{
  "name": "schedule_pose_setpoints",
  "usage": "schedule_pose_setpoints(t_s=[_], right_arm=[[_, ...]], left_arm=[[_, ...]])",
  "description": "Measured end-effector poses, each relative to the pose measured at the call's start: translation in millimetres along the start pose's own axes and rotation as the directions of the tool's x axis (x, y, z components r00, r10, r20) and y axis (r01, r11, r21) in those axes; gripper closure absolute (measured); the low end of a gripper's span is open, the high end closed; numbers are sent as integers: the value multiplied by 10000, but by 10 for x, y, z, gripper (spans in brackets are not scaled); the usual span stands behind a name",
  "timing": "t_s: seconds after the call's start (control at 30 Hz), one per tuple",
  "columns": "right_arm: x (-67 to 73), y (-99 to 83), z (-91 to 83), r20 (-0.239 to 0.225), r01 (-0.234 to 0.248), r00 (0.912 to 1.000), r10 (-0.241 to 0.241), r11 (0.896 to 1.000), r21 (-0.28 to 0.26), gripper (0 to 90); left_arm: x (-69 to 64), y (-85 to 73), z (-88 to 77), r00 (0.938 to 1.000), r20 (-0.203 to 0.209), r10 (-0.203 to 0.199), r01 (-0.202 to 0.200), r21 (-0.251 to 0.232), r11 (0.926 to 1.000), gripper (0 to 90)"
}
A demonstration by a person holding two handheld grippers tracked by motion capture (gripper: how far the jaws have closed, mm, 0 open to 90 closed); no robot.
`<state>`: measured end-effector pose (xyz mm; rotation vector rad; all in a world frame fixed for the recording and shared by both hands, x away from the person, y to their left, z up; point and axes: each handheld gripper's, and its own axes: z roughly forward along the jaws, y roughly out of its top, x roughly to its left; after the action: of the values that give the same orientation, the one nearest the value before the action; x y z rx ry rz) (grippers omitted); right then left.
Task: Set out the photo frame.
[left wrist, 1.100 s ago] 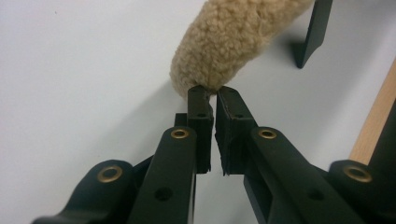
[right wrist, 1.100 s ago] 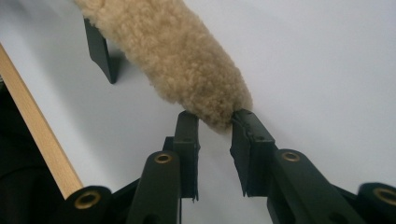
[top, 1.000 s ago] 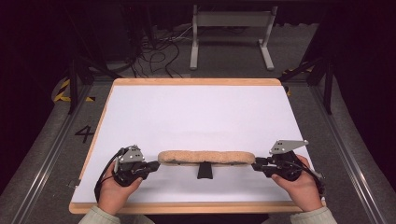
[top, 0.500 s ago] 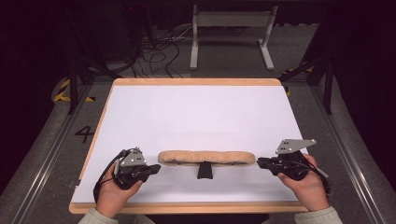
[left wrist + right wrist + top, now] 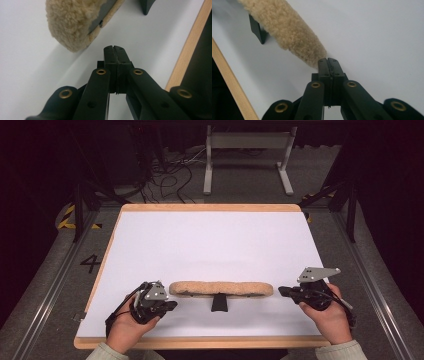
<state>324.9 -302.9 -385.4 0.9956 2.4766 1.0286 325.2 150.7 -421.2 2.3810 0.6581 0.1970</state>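
Both claws are closed and empty: left claw (image 5: 171, 304) just beside the fleece pad's (image 5: 221, 288) left end, right claw (image 5: 283, 291) near its right end. Open each claw wide before approaching the ends squarely.

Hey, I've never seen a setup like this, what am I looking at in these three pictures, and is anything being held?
No robot here: a person sits at a white table and holds a hand-operated pair of tongs in each hand. The high view comes from a fixed camera above the table. It shows the left tongs and the right tongs at either end of a long fluffy tan pad, which sits on a small black stand. The other two pictures come from cameras riding on the tongs, each looking along its own black jaws. In both, the jaws are pressed together with nothing between them. The left tongs sit just short of the pad's end; the right tongs sit right at the pad's other tip, though contact is hard to judge. Nothing is held.
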Motion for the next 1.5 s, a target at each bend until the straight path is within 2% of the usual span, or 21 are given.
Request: schedule_pose_setpoints(t_s=[0.1,0.23,0.43,0.77,1.0,1.1,1.37,1.5], right_arm=[[-1,-2,7,140,1,9999,0,10000,-58,900],[-6,-17,11,332,-38,9994,42,9999,-110,900],[-5,-49,-9,409,-104,9991,111,9998,-182,900],[-10,-50,19,460,-232,9986,254,9986,-475,900],[38,23,124,553,20,9985,-5,9997,-260,900],[37,35,125,619,18,9981,1,9995,-313,900],[42,41,157,640,-4,9979,25,9994,-332,900],[42,41,149,673,-35,9977,59,9993,-361,900]], left_arm=[[25,27,87,10000,-80,22,-22,-36,10000,900],[107,10,239,9989,-288,-378,381,92,9992,900],[165,10,299,9971,-365,-666,665,-54,9978,900],[143,52,380,9983,-462,-347,352,110,9993,900],[149,71,394,9966,-757,-316,317,-4,9995,900],[166,77,407,9959,-767,-476,471,-79,9989,900],[176,87,425,9941,-930,-549,535,-183,9984,900],[197,107,452,9914,-1165,-601,570,-295,9979,900]])
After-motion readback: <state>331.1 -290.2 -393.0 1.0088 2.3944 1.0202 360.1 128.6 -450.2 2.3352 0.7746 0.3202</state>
